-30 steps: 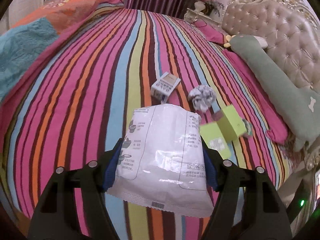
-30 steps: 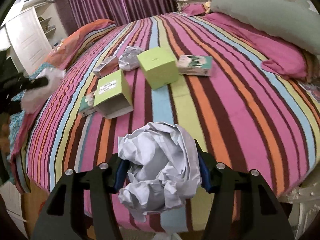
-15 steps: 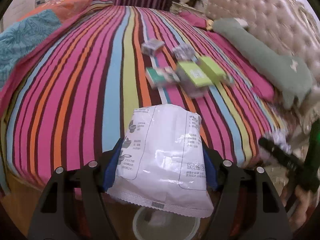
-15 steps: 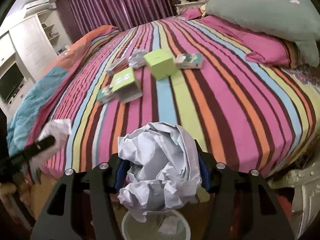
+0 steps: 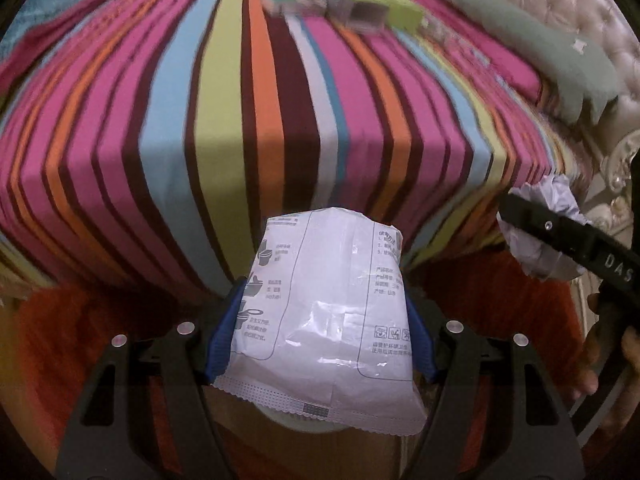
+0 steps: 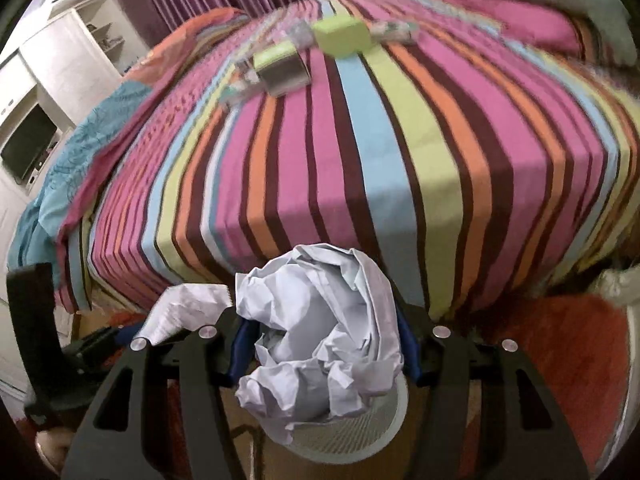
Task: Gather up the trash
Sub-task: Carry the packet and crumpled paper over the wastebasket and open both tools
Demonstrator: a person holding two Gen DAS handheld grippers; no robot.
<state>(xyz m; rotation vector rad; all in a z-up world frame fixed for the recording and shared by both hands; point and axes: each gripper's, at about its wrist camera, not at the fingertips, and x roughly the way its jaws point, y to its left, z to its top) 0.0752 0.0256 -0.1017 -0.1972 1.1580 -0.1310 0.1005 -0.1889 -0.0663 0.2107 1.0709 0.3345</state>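
Two grippers each carry one piece of trash off the near edge of the bed covered in a striped pink, orange, blue and lime sheet (image 5: pixel 248 128). On the left side, the left gripper (image 5: pixel 320 340) has its blue-padded fingers (image 5: pixel 224 332) pressed against both sides of a flat white plastic wrapper printed with grey diagrams and text (image 5: pixel 328 312), which stands upright between them; under the wrapper's crimped lower edge a sliver of a pale round rim shows, too hidden to name from this view. Farther up the bed in the left wrist view lies a blurred cluster of small cartons and lime-green boxes (image 5: pixel 360 4), well apart from the wrapper, with a long grey-green pillow (image 5: pixel 520 40) along the tufted cream headboard (image 5: pixel 580 12). At the right edge of that view the other tool appears with its load. On the right side, the right gripper (image 6: pixel 320 348) is closed around a crumpled ball of white paper (image 6: pixel 320 336), held above a white mesh wastebasket (image 6: pixel 360 436) standing on a red rug (image 6: pixel 560 360); the paper overlaps the basket's rim in the picture. The lime-green cube box (image 6: pixel 342 36) and its neighbours sit far up the bed here too.
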